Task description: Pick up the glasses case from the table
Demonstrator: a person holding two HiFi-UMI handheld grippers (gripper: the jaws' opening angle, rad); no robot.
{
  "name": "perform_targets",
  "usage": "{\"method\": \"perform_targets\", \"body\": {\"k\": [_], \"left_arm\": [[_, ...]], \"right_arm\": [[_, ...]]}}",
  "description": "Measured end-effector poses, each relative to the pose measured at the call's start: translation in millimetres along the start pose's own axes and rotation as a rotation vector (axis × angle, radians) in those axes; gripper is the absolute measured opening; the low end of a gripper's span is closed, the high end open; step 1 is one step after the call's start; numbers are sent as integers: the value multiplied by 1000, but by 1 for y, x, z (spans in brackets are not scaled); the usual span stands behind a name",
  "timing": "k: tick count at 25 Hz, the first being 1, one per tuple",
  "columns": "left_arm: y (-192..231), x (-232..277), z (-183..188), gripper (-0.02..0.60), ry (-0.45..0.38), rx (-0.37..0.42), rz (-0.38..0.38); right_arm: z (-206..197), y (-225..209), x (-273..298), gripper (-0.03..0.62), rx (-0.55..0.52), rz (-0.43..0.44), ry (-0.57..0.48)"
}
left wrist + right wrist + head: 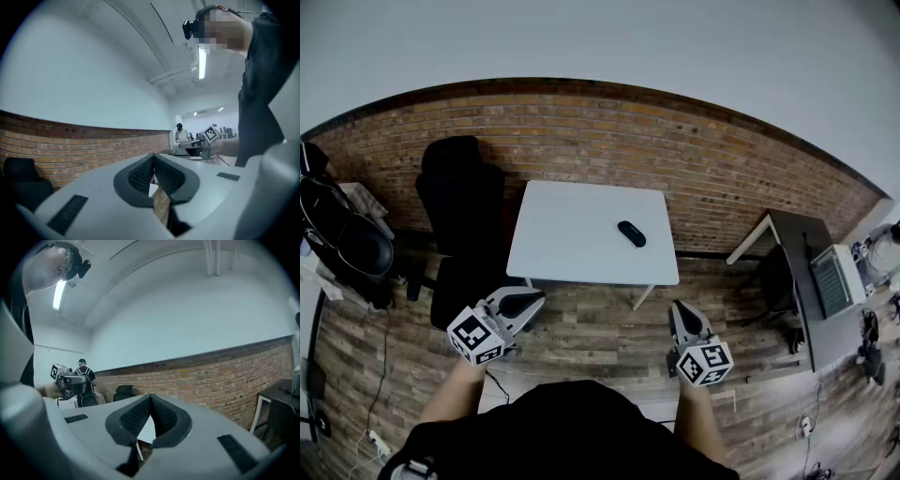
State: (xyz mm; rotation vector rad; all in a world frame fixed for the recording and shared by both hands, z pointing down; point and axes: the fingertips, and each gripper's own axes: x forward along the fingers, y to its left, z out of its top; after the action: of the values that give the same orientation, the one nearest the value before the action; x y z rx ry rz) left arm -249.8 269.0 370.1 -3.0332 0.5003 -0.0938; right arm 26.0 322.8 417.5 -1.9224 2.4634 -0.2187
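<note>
Both hand-held grippers sit close to the person's body, out over the wood floor (591,337), and both are held level, short of the bench (572,253). On the left hand-held gripper (528,301) the two jaws are pressed together with nothing in them. On the right hand-held gripper (682,317) the jaws are squeezed tight too, and they hold nothing. The glasses case (631,233) is a small dark oval thing. It lies flat on the right part of the white bench, a bit slanted, and well apart from both grippers. So I think the job has not really begun: the first thing is to get near. To do it well, I would step up to the bench and use the right one, since the case is more on that side. Its jaws should open wide and go over the thin way of the case, not the long way, so it helps to turn the wrist to match the slant. The case looks smooth and round, so it may slip; a slow, soft squeeze near its middle and then a straight lift seems safest. As for words, I can read none. The case is too small to show a name, and each gripper's cube (478,335) has only black and white squares.
</note>
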Motion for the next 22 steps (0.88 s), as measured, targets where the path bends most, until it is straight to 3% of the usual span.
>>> {"method": "perform_targets", "body": {"k": [10,15,22], "left_arm": [[4,-17,-8,12,4,-5,3],[7,-18,-13,12,13,1,-2],[17,-16,-12,12,11,-7,13]], "right_arm": [[0,15,-3,15,-7,-10,15],[9,16,-2,15,44,-12,-39],[10,5,7,15,80,-19,-37]]}}
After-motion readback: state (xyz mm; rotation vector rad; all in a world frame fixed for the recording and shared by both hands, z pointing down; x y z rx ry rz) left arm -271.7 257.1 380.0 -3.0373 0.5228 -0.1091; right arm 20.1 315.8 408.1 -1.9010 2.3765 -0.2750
